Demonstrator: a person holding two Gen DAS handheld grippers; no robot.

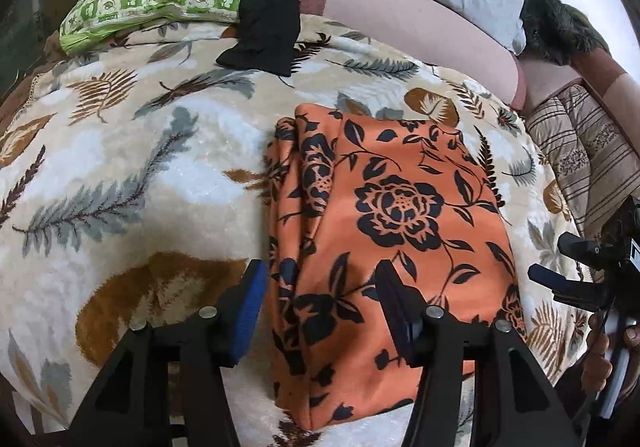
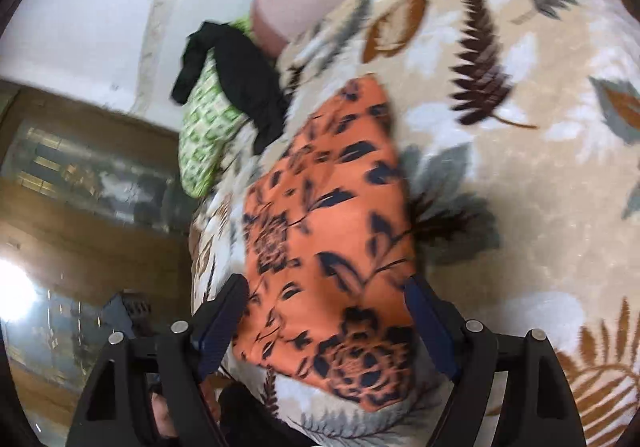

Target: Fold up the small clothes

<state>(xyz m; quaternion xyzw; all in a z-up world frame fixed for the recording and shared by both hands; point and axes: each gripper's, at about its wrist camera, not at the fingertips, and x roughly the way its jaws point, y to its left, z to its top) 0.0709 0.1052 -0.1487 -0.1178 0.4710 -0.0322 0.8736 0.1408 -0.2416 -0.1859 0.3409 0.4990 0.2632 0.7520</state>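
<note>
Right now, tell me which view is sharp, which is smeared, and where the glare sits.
Left wrist view: sharp, the orange floral cloth and leaf-print blanket crisp, edges bent by the fisheye, with white blowout in the upper right corner. Right wrist view: motion-blurred, the cloth's print smeared, and a bright glare patch at the lower left on a shiny surface.

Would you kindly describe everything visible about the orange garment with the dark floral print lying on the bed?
The orange garment with the dark navy flower-and-leaf print looks like thin, smooth woven cloth. It is folded into a roughly rectangular, layered packet, with stacked fold edges bunched along its left side in the left wrist view. It lies flat on the cream leaf-patterned plush blanket. The left gripper hangs open over its near edge, and the right gripper is open above it; neither pinches any cloth.
</note>
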